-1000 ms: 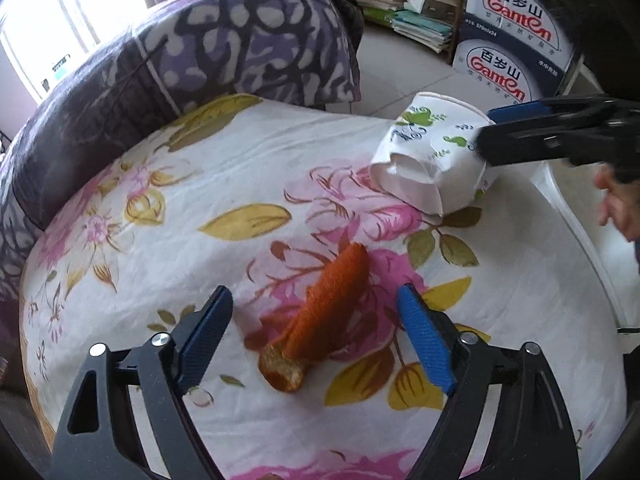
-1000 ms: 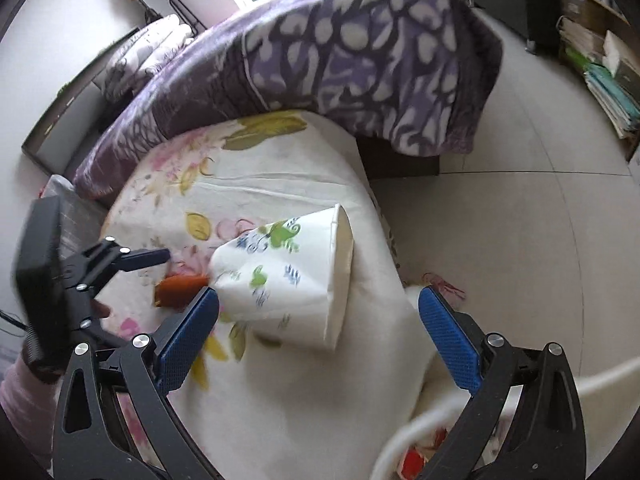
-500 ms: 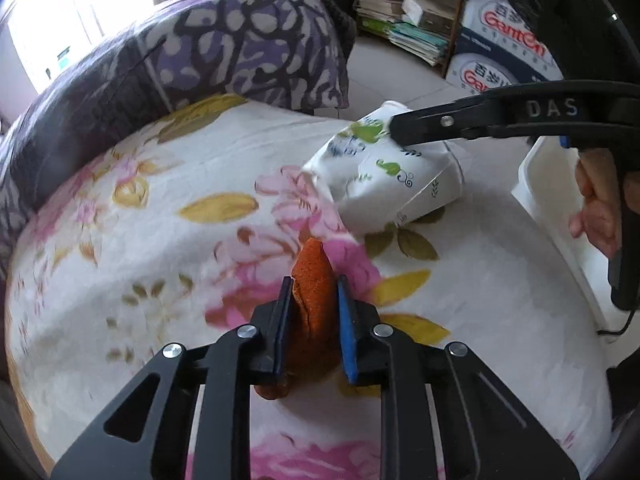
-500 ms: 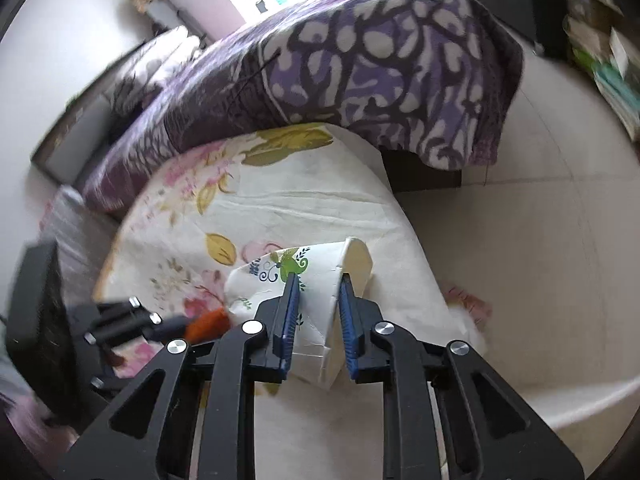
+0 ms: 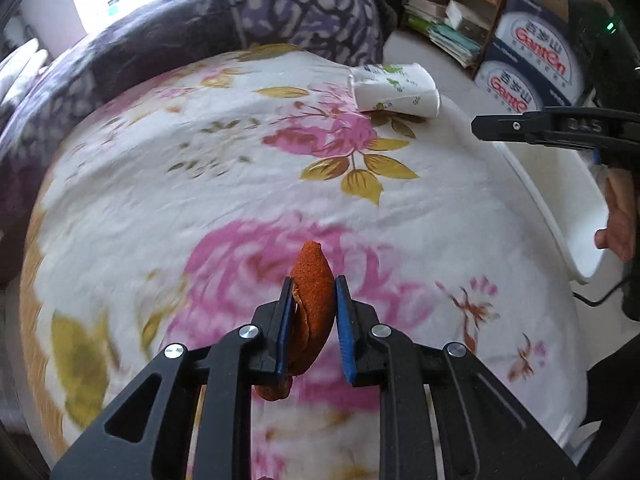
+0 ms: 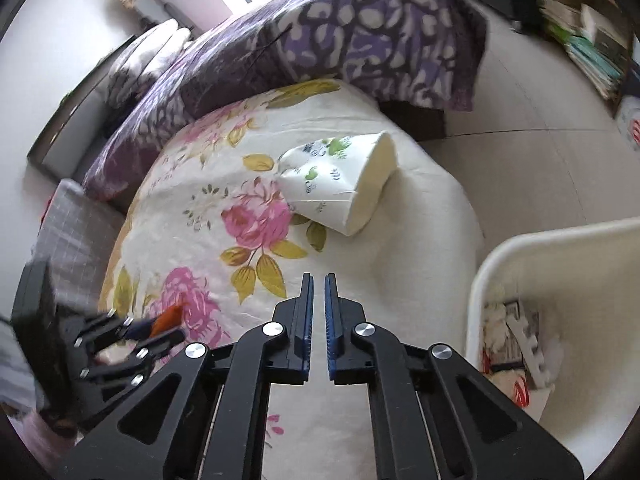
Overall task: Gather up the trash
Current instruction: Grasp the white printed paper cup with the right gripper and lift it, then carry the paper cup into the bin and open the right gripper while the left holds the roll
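My left gripper (image 5: 311,280) is shut on an orange peel (image 5: 311,300) and holds it above the flowered bedsheet (image 5: 224,184). The peel also shows in the right wrist view (image 6: 167,315), in the left gripper (image 6: 160,326). A crushed white paper cup (image 5: 394,90) with green print lies on its side at the far edge of the sheet; it also shows in the right wrist view (image 6: 336,182). My right gripper (image 6: 316,280) is shut and empty, pulled back from the cup, over the sheet. It appears at the right in the left wrist view (image 5: 476,125).
A white trash bin (image 6: 496,264) holding paper scraps stands at the right of the bed; its rim shows in the left wrist view (image 5: 560,216). A purple patterned quilt (image 6: 320,40) lies behind. Bookshelf and cartons (image 5: 532,60) stand at the far right.
My left gripper closed on the orange peel and lifted it back from the sheet. My right gripper closed on the cup, then came away shut without it; the cup stays on the sheet.
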`<state>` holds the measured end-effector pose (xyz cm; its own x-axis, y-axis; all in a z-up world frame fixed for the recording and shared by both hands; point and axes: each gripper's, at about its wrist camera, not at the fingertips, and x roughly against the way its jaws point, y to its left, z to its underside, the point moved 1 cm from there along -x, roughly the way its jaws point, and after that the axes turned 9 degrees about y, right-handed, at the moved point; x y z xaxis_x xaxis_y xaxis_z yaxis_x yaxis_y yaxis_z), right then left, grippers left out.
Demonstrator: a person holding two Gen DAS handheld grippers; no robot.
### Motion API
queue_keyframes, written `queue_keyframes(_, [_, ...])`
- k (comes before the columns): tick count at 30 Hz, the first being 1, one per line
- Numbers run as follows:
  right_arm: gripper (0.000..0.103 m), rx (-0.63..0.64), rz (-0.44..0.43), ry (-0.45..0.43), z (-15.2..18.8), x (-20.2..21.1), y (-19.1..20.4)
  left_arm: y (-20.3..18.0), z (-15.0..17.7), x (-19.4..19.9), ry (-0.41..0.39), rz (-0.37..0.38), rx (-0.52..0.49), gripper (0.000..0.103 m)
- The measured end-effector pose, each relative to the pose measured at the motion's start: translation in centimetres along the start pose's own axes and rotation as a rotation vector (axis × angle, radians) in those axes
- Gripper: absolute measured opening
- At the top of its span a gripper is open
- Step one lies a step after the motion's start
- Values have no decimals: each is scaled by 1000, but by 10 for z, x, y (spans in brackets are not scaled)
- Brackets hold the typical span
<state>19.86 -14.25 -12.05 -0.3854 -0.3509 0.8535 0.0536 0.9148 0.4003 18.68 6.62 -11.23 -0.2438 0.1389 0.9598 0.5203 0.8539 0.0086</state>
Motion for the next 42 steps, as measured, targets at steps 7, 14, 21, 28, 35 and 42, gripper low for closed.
queue_keyframes(7, [88, 107, 147, -155, -30, 7, 8, 11, 22, 61, -59, 54, 206, 20])
queue_keyframes(14, [96, 570, 335, -114, -57, -28, 45, 15, 38, 78, -67, 83, 432, 20])
queue_keyframes(21, [96, 745, 409, 49, -72, -77, 51, 5, 33, 72, -99, 160, 501, 20])
queue_keyframes(28, [58, 585, 293, 54, -81, -83, 33, 13, 30, 70, -113, 147, 519, 20])
queue_keyframes(35, [29, 299, 167, -26, -65, -53, 11, 20, 36, 77, -138, 103, 539, 20])
queue_keyframes(42, [29, 248, 77, -122, -35, -10, 25, 10, 37, 93, -188, 79, 506, 20])
